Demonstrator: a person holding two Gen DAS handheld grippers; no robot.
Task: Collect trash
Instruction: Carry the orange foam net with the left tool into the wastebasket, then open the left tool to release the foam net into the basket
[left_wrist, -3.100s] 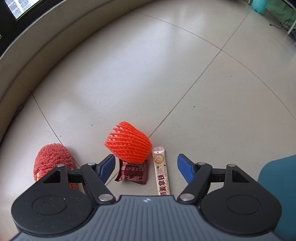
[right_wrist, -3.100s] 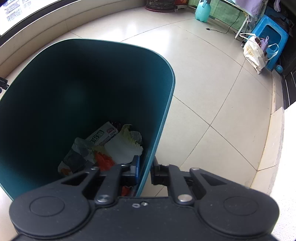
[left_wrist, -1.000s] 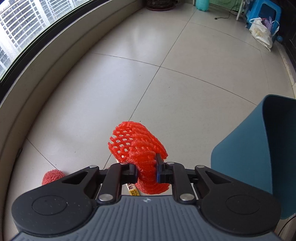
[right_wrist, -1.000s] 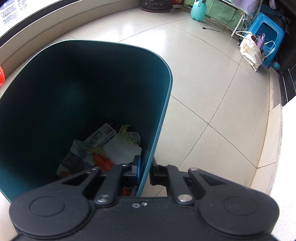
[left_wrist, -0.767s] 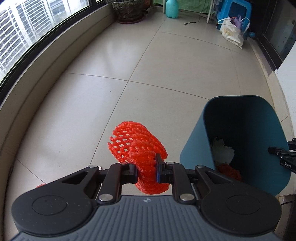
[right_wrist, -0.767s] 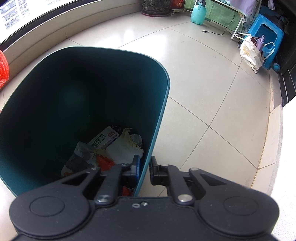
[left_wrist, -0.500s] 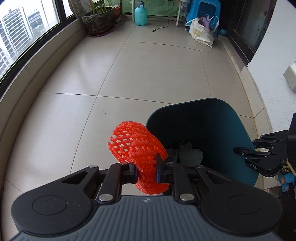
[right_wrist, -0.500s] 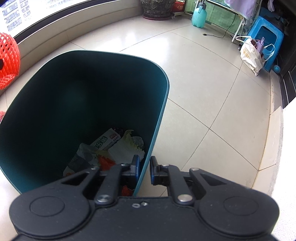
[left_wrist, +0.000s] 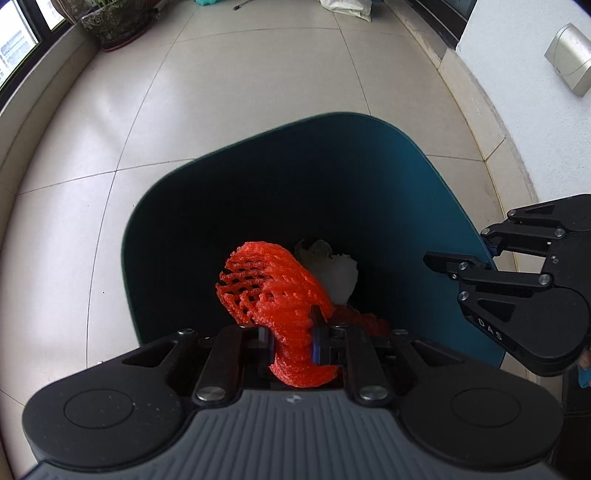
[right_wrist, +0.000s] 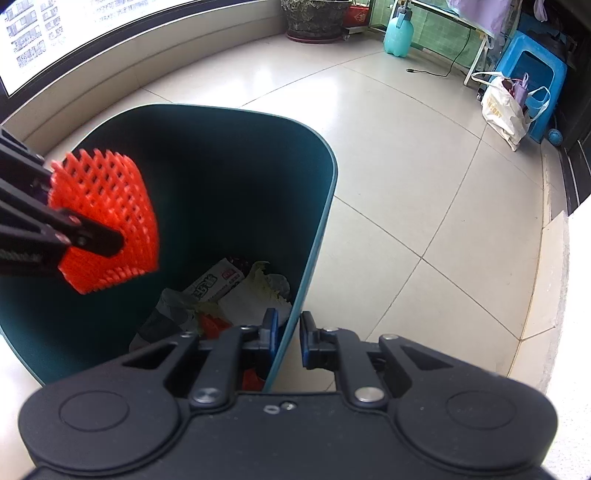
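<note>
Foam net (left_wrist: 273, 291) above bin (left_wrist: 436, 206)

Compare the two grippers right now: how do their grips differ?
The left gripper is shut on the orange foam net, holding it above the bin's opening; the right gripper holds no trash, its fingers straddling the teal trash bin rim. Both point steeply down at the bin.
</note>
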